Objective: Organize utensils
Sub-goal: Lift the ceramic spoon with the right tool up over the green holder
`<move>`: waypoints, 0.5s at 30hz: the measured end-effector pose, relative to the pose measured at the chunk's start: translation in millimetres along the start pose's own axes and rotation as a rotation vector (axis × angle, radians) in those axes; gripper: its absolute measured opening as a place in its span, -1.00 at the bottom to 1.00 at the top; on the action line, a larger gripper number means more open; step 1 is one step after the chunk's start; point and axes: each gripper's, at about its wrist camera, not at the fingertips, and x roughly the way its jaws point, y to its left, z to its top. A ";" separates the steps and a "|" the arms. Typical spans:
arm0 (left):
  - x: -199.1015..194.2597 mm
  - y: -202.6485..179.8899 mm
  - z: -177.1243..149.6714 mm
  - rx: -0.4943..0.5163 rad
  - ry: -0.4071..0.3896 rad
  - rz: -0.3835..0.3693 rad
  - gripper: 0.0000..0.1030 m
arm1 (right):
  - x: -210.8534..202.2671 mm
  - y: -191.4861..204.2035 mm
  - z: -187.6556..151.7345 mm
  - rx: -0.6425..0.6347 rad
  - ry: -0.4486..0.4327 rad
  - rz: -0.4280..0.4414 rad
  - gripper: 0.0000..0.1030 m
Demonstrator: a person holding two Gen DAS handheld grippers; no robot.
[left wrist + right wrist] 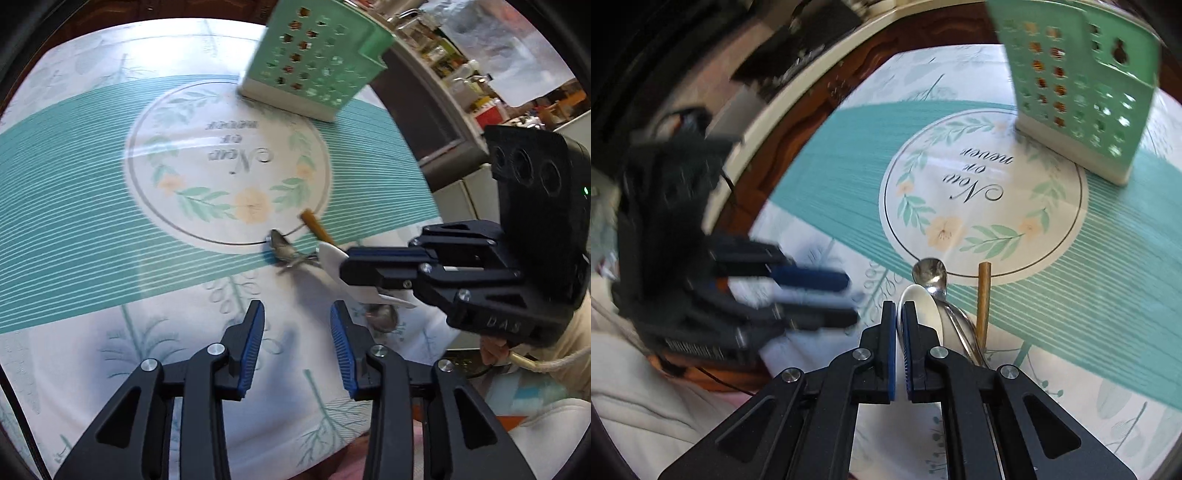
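Note:
A green perforated utensil holder (pixel 314 59) stands at the far side of the tablecloth; it also shows in the right wrist view (pixel 1078 85). My right gripper (pixel 899 317) is shut on a white ceramic spoon (pixel 923 306), seen from the left wrist view (pixel 336 264). Metal spoons (pixel 932 277) and a wooden chopstick (pixel 983 299) lie beside it on the cloth. In the left wrist view, a metal spoon (pixel 282 245) and the chopstick (pixel 316 227) lie ahead. My left gripper (pixel 297 319) is open and empty, just left of the utensils.
The table carries a teal-striped cloth (pixel 74 166) with a round floral print (pixel 225 162). A cluttered counter (pixel 461 66) runs beyond the table's right edge. The wooden table edge (pixel 812 122) shows at the left in the right wrist view.

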 end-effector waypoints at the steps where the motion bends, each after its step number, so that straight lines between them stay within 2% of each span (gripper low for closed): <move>1: 0.2 -2.1 1.1 0.000 0.000 -0.021 -0.29 | -6.2 -3.1 1.1 0.025 -0.023 0.021 -0.94; 4: -4.0 -11.1 7.5 0.008 -0.021 -0.059 -0.28 | -18.6 -10.1 7.2 0.080 -0.078 0.060 -0.94; 9: -20.8 -28.4 30.2 0.038 -0.079 -0.039 -0.28 | -54.8 -21.7 26.7 0.168 -0.226 0.130 -0.94; 12: -37.2 -43.8 51.1 0.068 -0.139 -0.021 -0.28 | -85.3 -28.9 47.0 0.205 -0.353 0.155 -0.94; 15: -50.9 -57.3 70.9 0.091 -0.196 -0.013 -0.28 | -122.4 -37.4 68.8 0.214 -0.501 0.144 -0.94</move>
